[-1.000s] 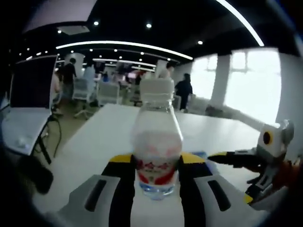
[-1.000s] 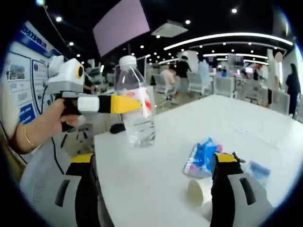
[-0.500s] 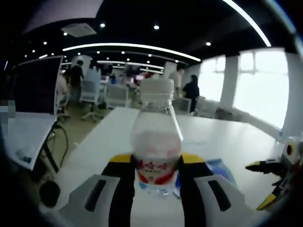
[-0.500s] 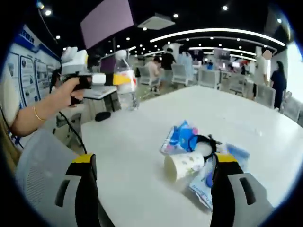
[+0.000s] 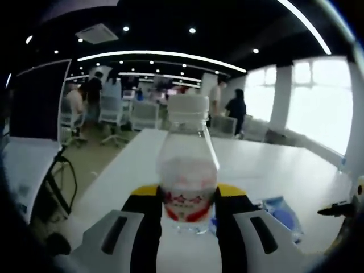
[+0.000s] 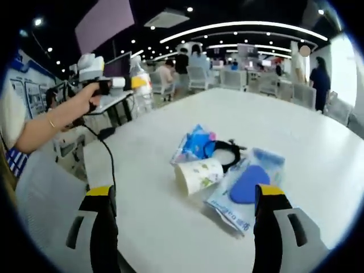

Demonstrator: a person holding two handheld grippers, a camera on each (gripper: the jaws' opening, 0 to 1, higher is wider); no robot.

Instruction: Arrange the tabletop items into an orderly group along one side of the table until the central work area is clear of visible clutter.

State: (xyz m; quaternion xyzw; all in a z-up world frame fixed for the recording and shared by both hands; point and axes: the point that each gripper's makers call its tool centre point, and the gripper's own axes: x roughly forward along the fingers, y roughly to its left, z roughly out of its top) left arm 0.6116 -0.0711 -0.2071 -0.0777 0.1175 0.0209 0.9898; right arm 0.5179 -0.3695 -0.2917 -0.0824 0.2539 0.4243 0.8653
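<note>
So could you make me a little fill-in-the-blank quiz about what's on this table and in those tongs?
1. The left tongs are shut on a clear plastic ____.
2. The paper cup lies on its ____.
3. The right tongs are ____, holding nothing.
4. The bottle's cap is ____ in colour.

Missing words: bottle; side; open; white

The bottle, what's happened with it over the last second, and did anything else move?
The left claw has carried the water bottle away from the pile, out to the far corner of the table; the grip never changed. The right claw pulled back, open. The paper cup, blue packets and black ring seem to have stayed put.
</note>
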